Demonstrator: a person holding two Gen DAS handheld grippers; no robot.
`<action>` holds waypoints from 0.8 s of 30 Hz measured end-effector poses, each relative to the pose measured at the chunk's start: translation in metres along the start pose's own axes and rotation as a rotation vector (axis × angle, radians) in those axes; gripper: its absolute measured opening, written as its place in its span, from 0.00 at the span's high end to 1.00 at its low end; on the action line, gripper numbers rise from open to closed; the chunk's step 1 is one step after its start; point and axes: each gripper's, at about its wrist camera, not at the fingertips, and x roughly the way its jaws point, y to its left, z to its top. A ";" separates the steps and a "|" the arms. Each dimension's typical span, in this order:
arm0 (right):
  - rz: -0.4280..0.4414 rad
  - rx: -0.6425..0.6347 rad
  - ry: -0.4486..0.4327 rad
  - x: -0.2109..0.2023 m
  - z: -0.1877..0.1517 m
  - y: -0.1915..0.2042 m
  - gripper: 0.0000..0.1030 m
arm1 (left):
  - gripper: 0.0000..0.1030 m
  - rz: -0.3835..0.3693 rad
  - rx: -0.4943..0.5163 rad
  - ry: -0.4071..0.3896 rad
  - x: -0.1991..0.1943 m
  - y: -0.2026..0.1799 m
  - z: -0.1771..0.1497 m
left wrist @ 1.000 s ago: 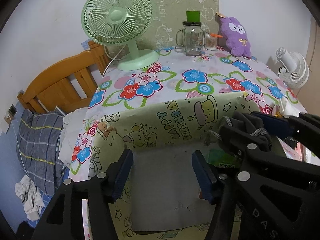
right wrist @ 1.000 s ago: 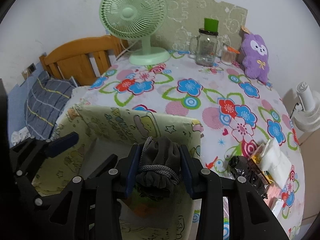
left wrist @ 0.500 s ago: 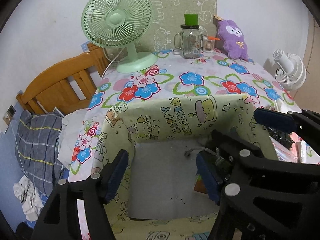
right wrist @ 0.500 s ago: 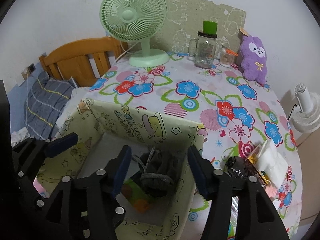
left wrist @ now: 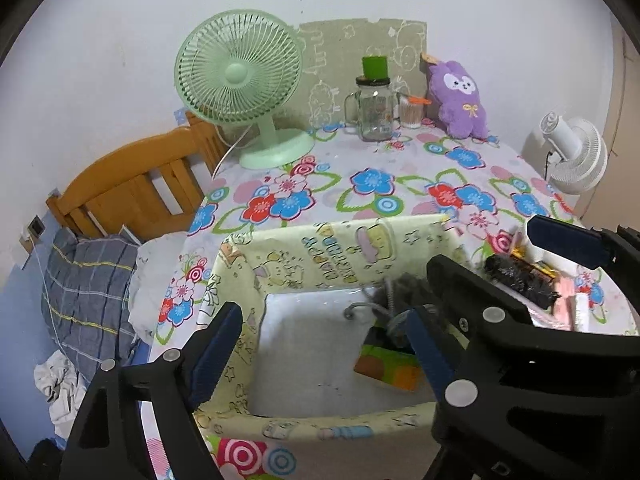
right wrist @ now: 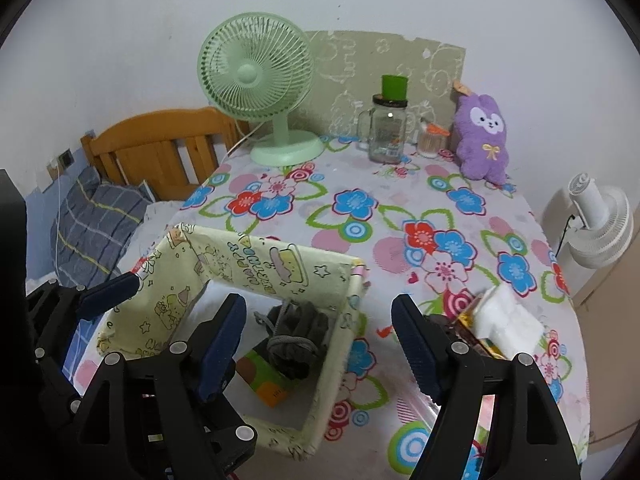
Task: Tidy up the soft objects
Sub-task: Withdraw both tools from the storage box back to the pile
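Two grippers hang over the fabric box point(right wrist: 256, 268) at the near edge of the table point(right wrist: 360, 236), and we take them left to right. The left gripper point(left wrist: 320, 344) stands with its jaws wide and nothing between them, above the box's white floor. To its right, inside the box, lies the dark grey soft bundle point(right wrist: 298, 336) with its cord point(right wrist: 288, 342), resting against the right wall on top of a small green and orange carton point(right wrist: 266, 380). We judge the bundle light, limp and easily squashed, not fragile and not slippery; a pinch across its bunched middle would hold best, since the loose cord alone would let it dangle and swing. The right gripper point(right wrist: 320, 344) hovers above it with jaws wide apart and empty, the right jaw out past the box wall. Further right on the table sit a white packet point(right wrist: 508, 322) and some small dark items, and at the far side a purple plush toy point(right wrist: 482, 136), likely the next soft thing, stiffer in body and best taken round its belly. A second ago the right jaws were clamped on the bundle above the box; they have just been opening, the bundle now lies dropped inside, and the left jaws have widened too.
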 end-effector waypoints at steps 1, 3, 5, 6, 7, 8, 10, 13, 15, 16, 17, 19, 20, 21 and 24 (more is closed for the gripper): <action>-0.002 0.005 -0.008 -0.004 0.000 -0.003 0.24 | 0.16 -0.003 0.001 -0.008 -0.003 -0.003 0.001; -0.006 0.012 -0.020 -0.011 -0.001 -0.008 0.24 | 0.16 -0.010 0.002 -0.020 -0.009 -0.008 0.002; -0.012 0.016 -0.031 -0.018 -0.002 -0.012 0.24 | 0.16 -0.014 0.000 -0.029 -0.014 -0.012 0.002; -0.015 0.019 -0.039 -0.022 -0.003 -0.015 0.23 | 0.16 -0.017 -0.001 -0.035 -0.017 -0.015 0.003; -0.018 0.021 -0.044 -0.025 -0.003 -0.017 0.22 | 0.16 -0.022 -0.003 -0.040 -0.020 -0.018 0.003; -0.023 0.023 -0.051 -0.028 -0.004 -0.019 0.21 | 0.16 -0.024 -0.004 -0.043 -0.021 -0.020 0.003; -0.032 0.027 -0.066 -0.035 -0.005 -0.024 0.19 | 0.16 -0.033 -0.007 -0.051 -0.026 -0.025 0.003; -0.043 0.033 -0.082 -0.044 -0.007 -0.031 0.18 | 0.16 -0.043 -0.011 -0.061 -0.032 -0.033 0.003; -0.050 0.034 -0.091 -0.050 -0.009 -0.037 0.17 | 0.16 -0.056 -0.013 -0.069 -0.036 -0.039 0.003; -0.055 0.035 -0.098 -0.053 -0.010 -0.040 0.17 | 0.16 -0.059 -0.012 -0.072 -0.038 -0.041 0.003; -0.058 0.037 -0.103 -0.056 -0.011 -0.042 0.16 | 0.16 -0.066 -0.012 -0.079 -0.040 -0.044 0.004; -0.062 0.043 -0.113 -0.062 -0.012 -0.047 0.15 | 0.16 -0.082 -0.011 -0.092 -0.044 -0.048 0.005; -0.065 0.044 -0.117 -0.065 -0.012 -0.049 0.14 | 0.16 -0.092 -0.012 -0.098 -0.047 -0.051 0.005; -0.068 0.045 -0.122 -0.067 -0.013 -0.050 0.13 | 0.16 -0.095 -0.012 -0.102 -0.049 -0.053 0.006; -0.086 0.045 -0.140 -0.076 -0.013 -0.058 0.11 | 0.16 -0.105 -0.010 -0.119 -0.055 -0.061 0.007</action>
